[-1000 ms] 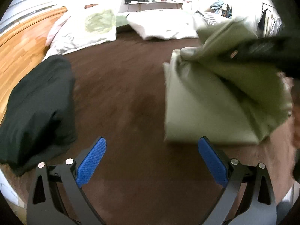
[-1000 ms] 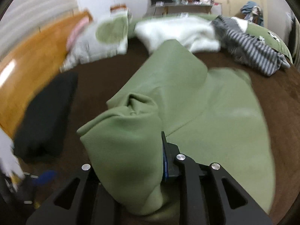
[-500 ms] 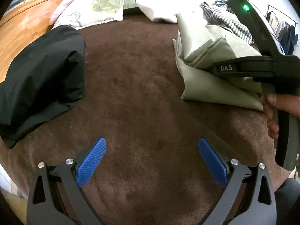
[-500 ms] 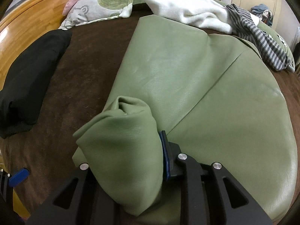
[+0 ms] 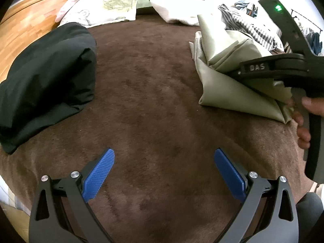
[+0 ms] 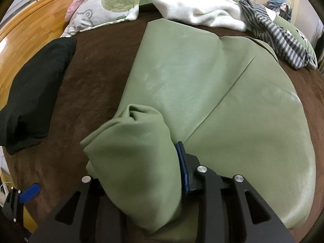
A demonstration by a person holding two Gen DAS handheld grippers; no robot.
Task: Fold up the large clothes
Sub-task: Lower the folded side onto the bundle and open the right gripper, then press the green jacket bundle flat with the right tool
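A large light green garment (image 6: 202, 77) lies folded on the brown bed cover (image 6: 101, 64); it also shows at the right of the left wrist view (image 5: 222, 89). My right gripper (image 6: 141, 162) is shut on a bunched fold of the green garment at its near edge, held just above the flat part. The right gripper's body (image 5: 283, 68) shows in the left wrist view over the garment. My left gripper (image 5: 163, 170) is open and empty over bare brown cover, left of the garment.
A folded black garment (image 5: 44, 77) lies at the left by the wooden headboard (image 5: 24, 26). Pillows (image 6: 105, 12), a white blanket (image 6: 194, 10) and a striped garment (image 6: 277, 36) lie at the far side. The left gripper's blue pad (image 6: 30, 190) shows low left.
The green garment, lifted and swinging a second ago, now lies flat and spread on the bed, with the right gripper still holding its fold. The left gripper has barely moved.
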